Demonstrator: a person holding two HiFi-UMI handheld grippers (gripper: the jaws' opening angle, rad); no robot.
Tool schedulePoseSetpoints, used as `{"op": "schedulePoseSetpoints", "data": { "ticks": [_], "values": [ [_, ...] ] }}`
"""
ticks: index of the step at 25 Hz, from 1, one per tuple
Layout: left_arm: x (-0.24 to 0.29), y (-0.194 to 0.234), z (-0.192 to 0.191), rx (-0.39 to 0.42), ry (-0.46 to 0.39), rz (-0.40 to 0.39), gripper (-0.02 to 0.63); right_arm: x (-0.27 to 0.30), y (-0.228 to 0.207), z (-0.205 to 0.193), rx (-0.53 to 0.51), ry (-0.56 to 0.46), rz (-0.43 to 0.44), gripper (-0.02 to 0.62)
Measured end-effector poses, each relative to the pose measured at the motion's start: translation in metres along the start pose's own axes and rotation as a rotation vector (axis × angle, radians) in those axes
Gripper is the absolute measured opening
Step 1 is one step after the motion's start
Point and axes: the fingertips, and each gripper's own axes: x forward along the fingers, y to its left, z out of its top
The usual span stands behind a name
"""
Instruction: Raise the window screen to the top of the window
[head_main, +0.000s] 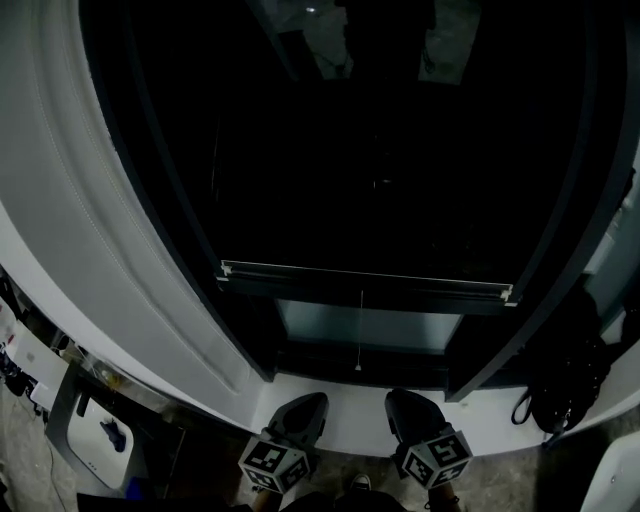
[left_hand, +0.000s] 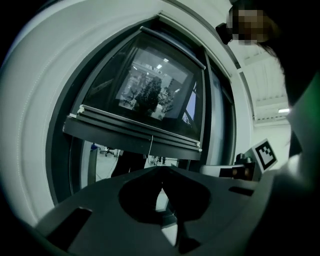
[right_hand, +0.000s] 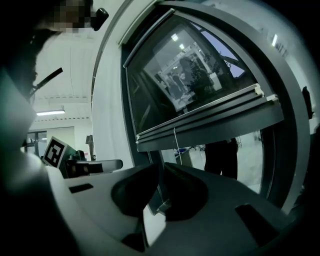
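the left gripper (left_hand: 161, 171) and right gripper (right_hand: 161, 168) both have their jaws closed, with nothing held. ahead of and above the jaws, the screen's (head_main: 370, 180) bar (head_main: 365, 283) sits low in the window (head_main: 400, 328). its cord (head_main: 359, 330) hangs down towards them, untouched.

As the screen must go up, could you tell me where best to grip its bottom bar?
Probably near the middle of the bottom bar, beside the pull cord, coming from below with the jaws opened across its edge: it is a long level rail, so a central hold should lift it evenly.
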Motion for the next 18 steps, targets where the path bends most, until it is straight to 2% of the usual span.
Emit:
{"op": "schedulePoseSetpoints", "data": {
  "ticks": [6, 10, 14, 18],
  "values": [
    [0.018, 0.024, 0.027, 0.045, 0.039, 0.0, 0.002, 0.019, -0.027, 0.037, -0.118, -0.027, -0.034, 0.038],
    [0.034, 0.058, 0.057, 0.134, 0.04, -0.009, 0.002, 0.033, -0.039, 0.056, -0.199, -0.02, -0.043, 0.038],
    [0.055, 0.096, 0.087, 0.327, 0.079, 0.01, 0.007, 0.052, -0.052, 0.088, -0.345, -0.034, -0.062, 0.039],
    [0.075, 0.121, 0.117, 0.566, 0.13, 0.005, 0.015, 0.072, -0.06, 0.107, -0.495, 0.019, -0.065, 0.044]
  ]
}}
